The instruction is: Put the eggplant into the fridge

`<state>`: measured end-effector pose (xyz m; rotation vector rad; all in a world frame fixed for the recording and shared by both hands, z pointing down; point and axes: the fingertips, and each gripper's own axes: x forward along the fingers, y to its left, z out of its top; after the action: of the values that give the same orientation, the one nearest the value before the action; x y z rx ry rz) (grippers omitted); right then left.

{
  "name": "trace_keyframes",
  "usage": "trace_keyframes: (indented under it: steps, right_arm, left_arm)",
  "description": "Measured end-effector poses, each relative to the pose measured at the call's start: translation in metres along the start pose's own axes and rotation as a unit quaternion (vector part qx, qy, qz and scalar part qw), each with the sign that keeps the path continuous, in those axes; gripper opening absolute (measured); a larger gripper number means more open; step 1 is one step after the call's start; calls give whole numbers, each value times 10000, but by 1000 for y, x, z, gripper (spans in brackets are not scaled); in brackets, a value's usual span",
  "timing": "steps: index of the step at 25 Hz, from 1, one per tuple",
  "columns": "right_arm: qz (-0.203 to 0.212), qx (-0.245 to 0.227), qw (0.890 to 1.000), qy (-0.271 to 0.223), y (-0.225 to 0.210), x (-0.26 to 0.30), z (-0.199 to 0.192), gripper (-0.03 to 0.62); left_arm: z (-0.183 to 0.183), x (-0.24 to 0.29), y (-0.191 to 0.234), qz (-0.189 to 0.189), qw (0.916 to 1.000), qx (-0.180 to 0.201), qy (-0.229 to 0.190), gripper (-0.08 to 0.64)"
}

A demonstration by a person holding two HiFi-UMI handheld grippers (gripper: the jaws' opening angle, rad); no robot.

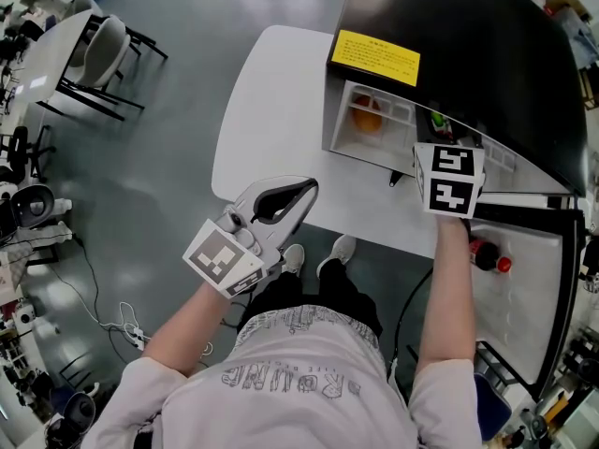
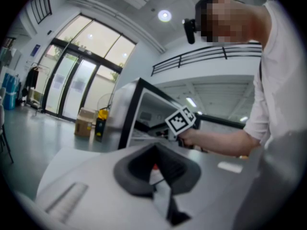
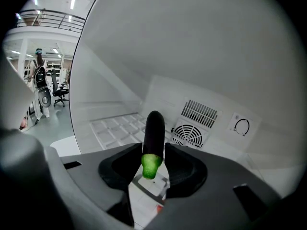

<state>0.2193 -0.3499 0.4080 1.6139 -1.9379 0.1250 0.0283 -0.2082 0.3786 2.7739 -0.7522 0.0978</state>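
A dark purple eggplant [image 3: 154,131] with a green stem end lies between the jaws of my right gripper [image 3: 152,164], inside the white fridge compartment over a ribbed shelf [image 3: 115,128]. The jaws stand wide and loose beside it, so the gripper is open. In the head view only this gripper's marker cube [image 1: 449,181] shows, at the mouth of the black-topped fridge [image 1: 468,54]; its jaws are hidden inside. My left gripper [image 1: 307,190] hovers at the near edge of the white table [image 1: 271,110], shut and empty, its dark pads [image 2: 139,169] meeting.
The fridge's back wall has a round fan vent [image 3: 189,133] and a dial [image 3: 241,126]. An orange item [image 1: 367,118] sits on a shelf. The open door holds red-capped bottles [image 1: 489,255]. Chairs and desks [image 1: 103,50] stand far left, with cables [image 1: 122,325] on the floor.
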Motion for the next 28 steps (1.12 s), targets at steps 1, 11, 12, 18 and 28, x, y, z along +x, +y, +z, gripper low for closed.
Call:
trace_keyframes:
  steps: [1,11,12,18,28]
  right_arm:
    - [-8,0,10000,-1,0,0,0,147]
    - [-65,27,9999,-120,-2,-4,3,167]
    - [-66,32,9999,-131,-2,-5,3,167]
    - [-126,84,9996,-220,-5,-13,1,167]
    - [-130,150,9983,-548,-3,-33,5,167]
  left_arm:
    - [0,0,0,2,10000,0,-2,8]
    - [2,-1,-2,-23,10000,33,3,8]
    - [2,0,-2,-34,10000,37,1,8]
    - [2,2,-7,-99,9999,75,22,8]
    - [6,1,-17,-188,9997,143,12,8]
